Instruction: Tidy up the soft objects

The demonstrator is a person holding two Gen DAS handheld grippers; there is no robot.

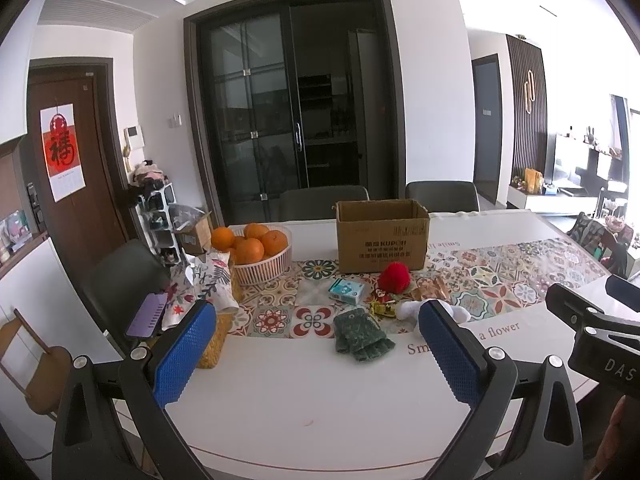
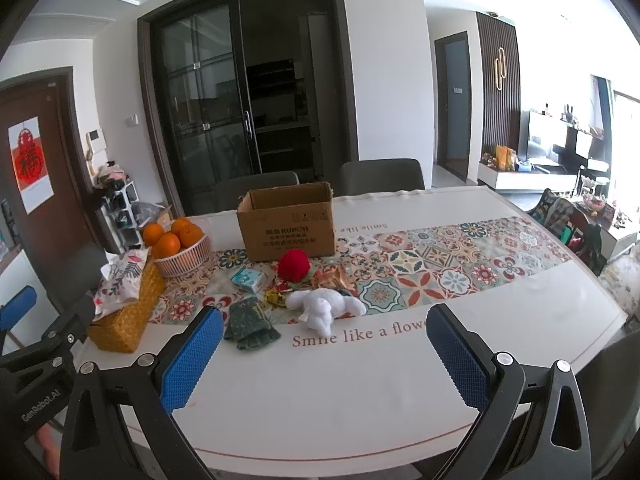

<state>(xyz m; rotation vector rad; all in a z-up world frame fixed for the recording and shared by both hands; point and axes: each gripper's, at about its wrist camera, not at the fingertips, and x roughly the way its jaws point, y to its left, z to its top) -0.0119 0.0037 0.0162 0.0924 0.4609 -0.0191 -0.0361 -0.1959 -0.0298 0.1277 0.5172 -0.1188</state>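
A white plush toy (image 2: 326, 306) lies on the table beside a dark green knitted glove (image 2: 250, 326) and a red woolly ball (image 2: 294, 266). In the left wrist view the glove (image 1: 362, 334) and the red ball (image 1: 395, 278) lie ahead, with the plush (image 1: 412, 308) partly behind a finger. An open cardboard box (image 2: 286, 224) stands behind them. My left gripper (image 1: 316, 352) is open above the near table edge, nothing between its pads. My right gripper (image 2: 326, 360) is open too, short of the plush and glove.
A white basket of oranges (image 2: 182, 254) and a woven box with patterned cloth (image 2: 124, 312) sit at the left. A small teal packet (image 2: 248, 280) and shiny wrappers (image 2: 276, 298) lie among the soft things. Grey chairs (image 2: 382, 176) stand behind the table (image 2: 360, 392).
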